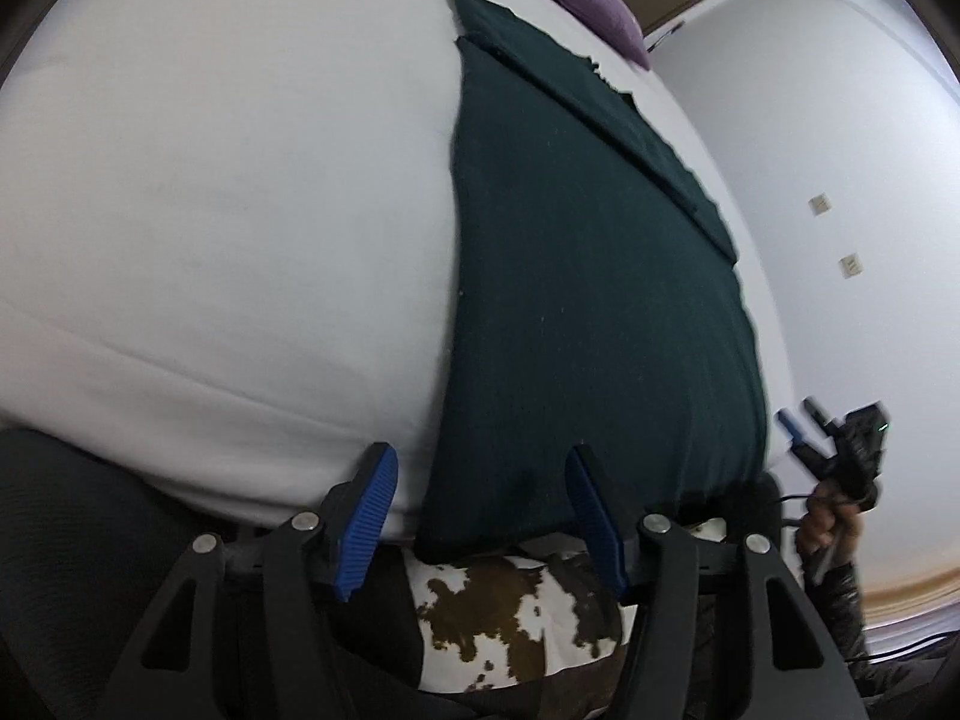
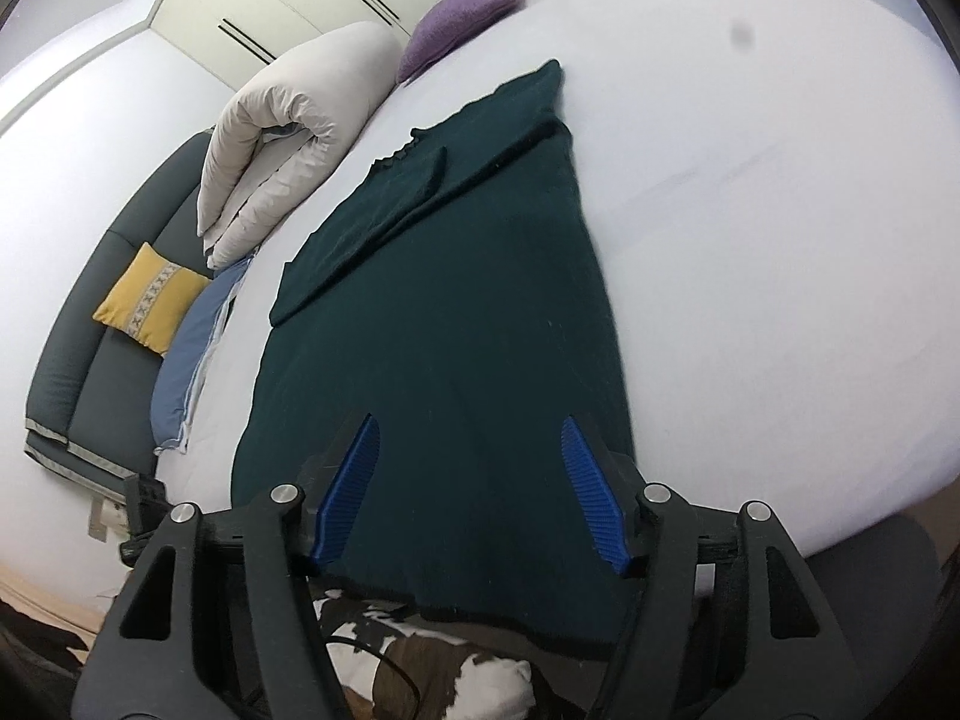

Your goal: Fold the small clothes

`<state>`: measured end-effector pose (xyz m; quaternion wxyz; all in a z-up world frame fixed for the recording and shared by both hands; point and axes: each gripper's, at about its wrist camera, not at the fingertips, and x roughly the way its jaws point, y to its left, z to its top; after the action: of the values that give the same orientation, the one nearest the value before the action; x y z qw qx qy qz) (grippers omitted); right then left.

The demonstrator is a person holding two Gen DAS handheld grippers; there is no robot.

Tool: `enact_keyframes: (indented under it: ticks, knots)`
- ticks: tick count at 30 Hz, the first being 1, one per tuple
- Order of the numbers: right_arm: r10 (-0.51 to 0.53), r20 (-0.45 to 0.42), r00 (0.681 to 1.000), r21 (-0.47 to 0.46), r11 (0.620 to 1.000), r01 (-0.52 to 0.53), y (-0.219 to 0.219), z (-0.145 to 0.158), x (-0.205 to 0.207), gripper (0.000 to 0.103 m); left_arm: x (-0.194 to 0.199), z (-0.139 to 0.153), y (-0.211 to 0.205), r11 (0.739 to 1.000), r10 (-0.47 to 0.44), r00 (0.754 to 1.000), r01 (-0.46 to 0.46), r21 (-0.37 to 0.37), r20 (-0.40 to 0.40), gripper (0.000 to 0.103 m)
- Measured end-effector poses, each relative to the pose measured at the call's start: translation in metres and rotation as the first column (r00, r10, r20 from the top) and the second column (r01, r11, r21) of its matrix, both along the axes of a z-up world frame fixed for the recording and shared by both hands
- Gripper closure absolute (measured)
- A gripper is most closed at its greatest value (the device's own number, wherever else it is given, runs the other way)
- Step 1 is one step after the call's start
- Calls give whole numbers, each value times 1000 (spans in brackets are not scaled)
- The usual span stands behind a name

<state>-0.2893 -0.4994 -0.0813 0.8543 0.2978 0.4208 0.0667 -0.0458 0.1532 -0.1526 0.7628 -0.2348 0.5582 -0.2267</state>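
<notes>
A dark green knit garment [image 1: 588, 300] lies flat on the white bed [image 1: 240, 210], its sleeves folded in over the body at the far end. Its near hem hangs at the bed's front edge. My left gripper [image 1: 480, 516] is open, its blue pads straddling the garment's near left corner, just above it. My right gripper [image 2: 474, 492] is open over the near hem of the garment [image 2: 456, 312], empty. The right gripper also shows in the left wrist view [image 1: 822, 444], at the garment's near right side.
A purple cushion [image 2: 462, 18] lies at the bed's far end, and a folded white duvet [image 2: 282, 138] and a blue pillow [image 2: 192, 354] lie along its left side. A dark sofa with a yellow cushion [image 2: 150, 300] stands beyond. A brown-and-white patterned cloth [image 1: 516, 618] is below the bed's front edge.
</notes>
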Motion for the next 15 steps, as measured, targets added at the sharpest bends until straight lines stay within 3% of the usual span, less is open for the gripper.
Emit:
enact_keyframes:
  ticks: [4,9,15]
  knots:
    - [8,-21,1000,9,1000,-8,-4,-2,-6,43,5,-5,3,997,0,1000,-2,-75,-19,44]
    - [17,-38,999,8,1000,-17,-10,1,-13,43,6,-8,0,995,-24,999,21,-93,-33,57]
    - [12,-64,998,10,1000,-12,-22,1,-24,43,4,-11,0,991,-50,998,44,-128,-48,60]
